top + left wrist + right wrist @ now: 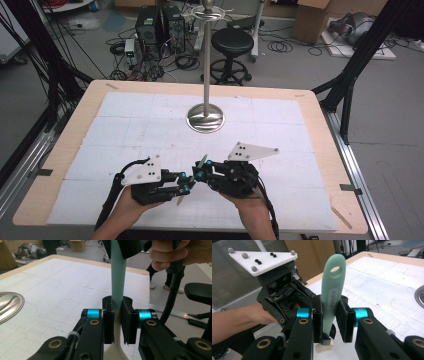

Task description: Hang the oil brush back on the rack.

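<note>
A utensil (202, 162) with a mint-green handle and a cream head end hangs between both grippers above the white mat, near the table's front edge. My right gripper (200, 170) is shut on the handle; in the right gripper view the handle (333, 285), with a hanging hole at its top, rises between the pads of that gripper (329, 322). My left gripper (186, 187) is shut on the cream neck; in the left gripper view the neck (116, 322) sits pinched between the pads of this gripper (117, 322), and the green handle (118, 277) runs up to the other gripper.
A steel stand with a round base (205, 119) and a tall pole rises at the mat's middle back. The wooden table edge (327, 150) borders the mat. Beyond the table stand a black stool (232, 42), computer towers (160, 27) and loose cables.
</note>
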